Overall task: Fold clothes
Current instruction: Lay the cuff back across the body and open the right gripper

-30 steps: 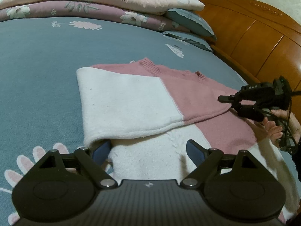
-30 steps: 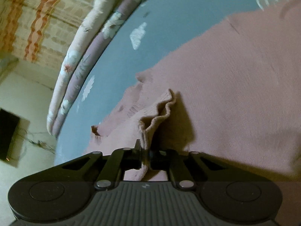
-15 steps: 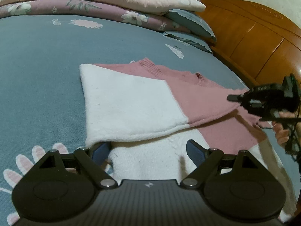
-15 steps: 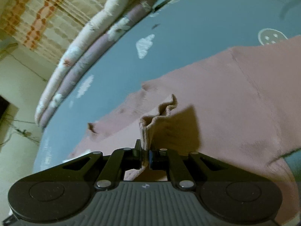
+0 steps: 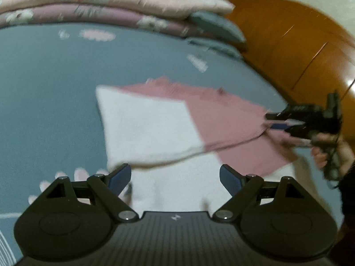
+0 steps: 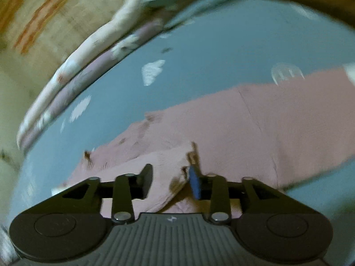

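Observation:
A pink and white sweater (image 5: 155,124) lies partly folded on the blue-grey bed sheet (image 5: 48,84), its white half laid over the pink. My left gripper (image 5: 175,177) hovers open over the near white edge with nothing between its fingers. At the sweater's right edge, a hand holds my right gripper (image 5: 273,120). In the right wrist view the right gripper (image 6: 170,177) has its jaws opening. A loose pink sweater fold (image 6: 164,166) sits between them, slack against the blue pad (image 6: 195,184) and not pinched.
Folded floral quilts (image 5: 111,6) are stacked along the far side of the bed, with grey pillows (image 5: 217,28) beside them. A wooden headboard (image 5: 299,44) rises at the right. A patterned curtain (image 6: 44,22) shows beyond the bed in the right wrist view.
The right gripper was shut on the pink sweater edge and its jaws have now parted, leaving the fold slack. Both grippers have lifted a little, and the right wrist view has rolled.

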Motion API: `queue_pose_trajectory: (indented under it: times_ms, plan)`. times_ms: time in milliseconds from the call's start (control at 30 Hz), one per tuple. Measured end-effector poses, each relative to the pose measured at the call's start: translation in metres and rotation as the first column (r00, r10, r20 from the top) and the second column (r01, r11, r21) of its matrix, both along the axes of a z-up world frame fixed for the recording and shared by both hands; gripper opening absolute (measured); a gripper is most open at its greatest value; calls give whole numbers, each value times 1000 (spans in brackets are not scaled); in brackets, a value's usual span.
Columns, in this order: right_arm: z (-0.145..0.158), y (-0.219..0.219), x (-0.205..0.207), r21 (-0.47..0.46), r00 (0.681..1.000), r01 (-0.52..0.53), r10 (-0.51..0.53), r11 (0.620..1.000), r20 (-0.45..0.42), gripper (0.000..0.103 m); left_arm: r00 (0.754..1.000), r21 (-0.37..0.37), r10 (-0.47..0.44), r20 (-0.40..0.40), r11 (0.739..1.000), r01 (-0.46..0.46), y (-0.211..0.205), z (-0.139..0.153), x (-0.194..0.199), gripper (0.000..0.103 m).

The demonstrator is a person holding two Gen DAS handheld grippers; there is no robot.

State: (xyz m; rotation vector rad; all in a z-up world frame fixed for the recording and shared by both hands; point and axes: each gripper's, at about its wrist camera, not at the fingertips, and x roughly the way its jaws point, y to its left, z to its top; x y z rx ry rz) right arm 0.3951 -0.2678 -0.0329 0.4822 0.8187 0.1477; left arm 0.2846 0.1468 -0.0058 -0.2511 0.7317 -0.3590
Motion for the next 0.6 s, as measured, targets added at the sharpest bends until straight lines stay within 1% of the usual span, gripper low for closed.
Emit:
queue_pose_trajectory:
  times_ms: [67,133,167,233,267,300,333,367,433,500,567,600]
  plan:
    - [6,23,3,-118,997,-80,82,990,13,51,999,-15,6,42,1000,-6,5,8,14,87]
    - [7,48,7,-236,987,-157,162,959,1,54,997,-22,28,70,999,-27,6,9,33,87]
    - [4,59,9,-290,982,-185,190,939,-8,55,996,-42,40,76,998,-37,7,5,45,87]
    - [-3,80,9,-397,971,-230,238,888,-32,68,997,-91,64,52,994,-59,7,-8,69,86]
    - [-7,87,9,-440,967,-242,252,865,-37,70,996,-103,80,34,992,-76,7,-15,78,86]
    - [-10,93,7,-475,963,-253,266,842,-42,74,996,-106,87,20,991,-84,6,-22,85,86]
    - [-12,96,7,-492,961,-261,274,830,-49,81,995,-97,98,6,991,-97,7,-29,91,86]
    - [-14,97,6,-501,960,-264,275,824,-54,85,992,-80,122,-18,989,-123,8,-38,95,86]
    - [-19,92,8,-472,965,-257,251,843,-77,96,989,-74,142,-32,987,-144,12,-44,97,86]
    - [-23,86,9,-431,969,-245,230,869,-86,99,987,-72,158,-41,984,-161,15,-50,97,86]
    - [-27,77,8,-376,974,-227,213,898,-81,103,984,-76,171,-41,982,-174,16,-43,97,86]
    - [-28,79,7,-385,972,-234,220,893,-81,103,985,-77,171,-24,982,-173,16,-38,97,86]
